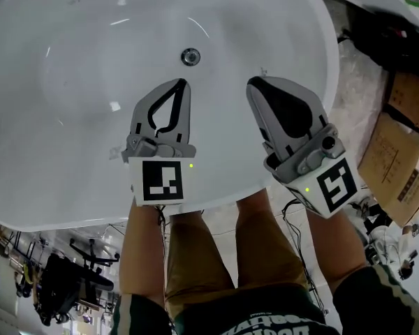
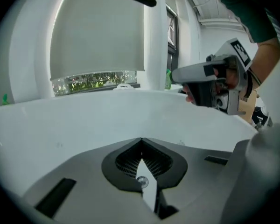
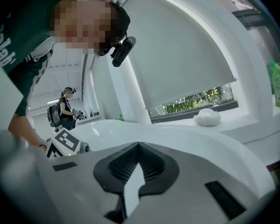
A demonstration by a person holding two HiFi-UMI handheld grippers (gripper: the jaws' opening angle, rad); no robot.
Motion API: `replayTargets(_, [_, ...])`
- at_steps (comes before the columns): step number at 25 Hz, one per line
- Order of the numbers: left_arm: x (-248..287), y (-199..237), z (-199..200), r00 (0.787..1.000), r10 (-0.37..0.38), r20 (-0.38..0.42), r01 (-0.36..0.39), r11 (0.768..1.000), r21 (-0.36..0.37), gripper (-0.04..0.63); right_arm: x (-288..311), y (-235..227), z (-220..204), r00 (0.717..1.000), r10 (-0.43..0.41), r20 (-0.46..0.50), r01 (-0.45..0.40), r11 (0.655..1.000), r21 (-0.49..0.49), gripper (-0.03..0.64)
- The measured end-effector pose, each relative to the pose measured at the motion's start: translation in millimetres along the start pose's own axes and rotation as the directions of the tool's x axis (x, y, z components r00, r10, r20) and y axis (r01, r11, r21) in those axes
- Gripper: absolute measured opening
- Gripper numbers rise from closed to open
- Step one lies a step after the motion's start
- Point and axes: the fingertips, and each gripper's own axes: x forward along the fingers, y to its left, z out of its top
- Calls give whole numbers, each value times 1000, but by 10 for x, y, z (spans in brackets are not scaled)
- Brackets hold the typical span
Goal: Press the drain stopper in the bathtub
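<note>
Round chrome drain stopper [image 1: 190, 56] sits in the glossy white oval bathtub [image 1: 77, 68]. Left tool [image 1: 181, 84] & right tool [image 1: 253, 84] hover near it (both w/ grey jaws pinched together, empty).

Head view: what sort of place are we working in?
Probably a showroom or test space, not a home bathroom: a white bathtub with its drain stopper sits beside cardboard boxes, and a second person stands in the background.

carrier: white bathtub [image 1: 56, 117] | on its bottom: round drain stopper [image 1: 190, 56] | beside tub: seemingly cardboard boxes [image 1: 394, 155]
</note>
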Motion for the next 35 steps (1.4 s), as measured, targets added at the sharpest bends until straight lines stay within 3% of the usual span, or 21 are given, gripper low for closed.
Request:
replayTargets(8, [667,116,-661,975,-39,-219,61,994,95,9,382,-159,-384,998,65,-25,-65,998,12,14])
replayTargets(15, [1233,33,-1222,934,-94,-345,123,990,63,9,663,-378,-780,992,100,-81,-100,995,12,14])
replayTargets(23, [1568,-20,-1714,893,-128,-432,163,986,46,9,810,-495,-1036,988,102,-115,-102,995,5,14])
replayTargets(35, [2020,-97,-2065,839,-160,-520,234,969,79,9,857,-593,-1108,992,81,-99,-76,995,59,14])
